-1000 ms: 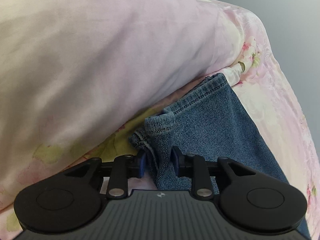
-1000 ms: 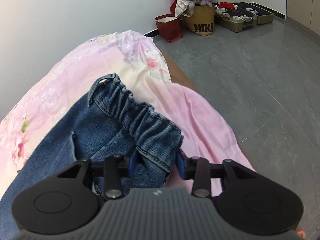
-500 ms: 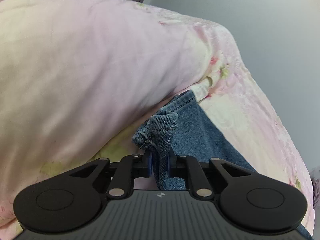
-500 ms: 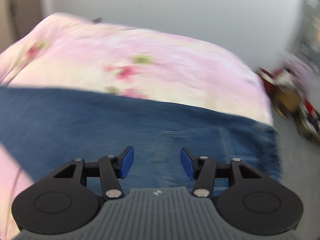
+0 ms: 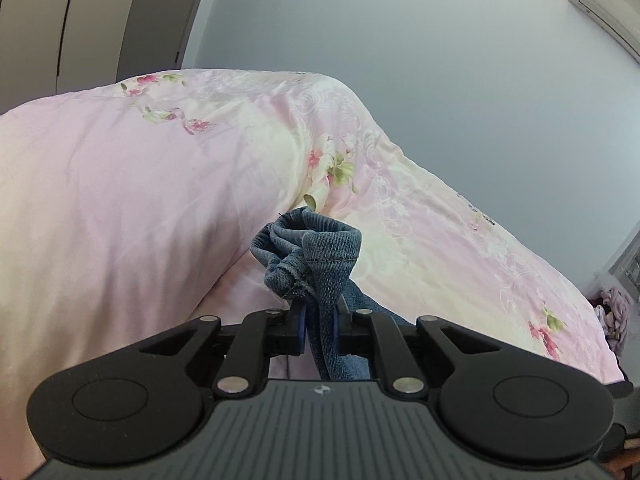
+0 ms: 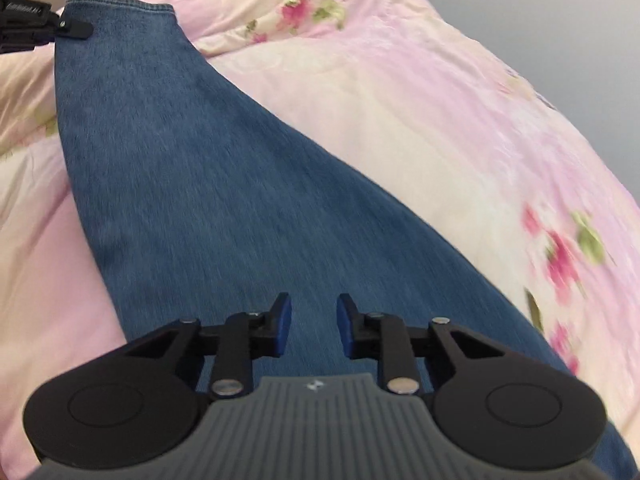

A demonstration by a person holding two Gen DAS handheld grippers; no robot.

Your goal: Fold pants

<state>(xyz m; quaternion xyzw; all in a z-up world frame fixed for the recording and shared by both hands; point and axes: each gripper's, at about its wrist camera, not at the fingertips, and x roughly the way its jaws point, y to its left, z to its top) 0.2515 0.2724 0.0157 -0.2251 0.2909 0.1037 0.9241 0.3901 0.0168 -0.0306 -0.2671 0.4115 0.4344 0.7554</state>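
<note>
Blue denim pants (image 6: 208,184) lie stretched along a pink floral bed. My left gripper (image 5: 319,326) is shut on a bunched hem of the pants (image 5: 320,256) and holds it raised off the bed. In the right wrist view that same gripper (image 6: 60,28) shows at the far upper left, at the leg's end. My right gripper (image 6: 314,320) is open and empty, hovering over the wide part of the denim, touching nothing I can see.
A puffy pink quilt (image 5: 120,200) rises on the left of the pants. The floral bedsheet (image 6: 460,140) spreads to the right. A grey wall (image 5: 440,80) and wardrobe doors (image 5: 80,20) stand behind. A clothes pile (image 5: 614,312) sits at far right.
My left gripper has closed on the hem and lifted it. My right gripper has let go of the elastic waistband, opened, and swung round to face along the leg.
</note>
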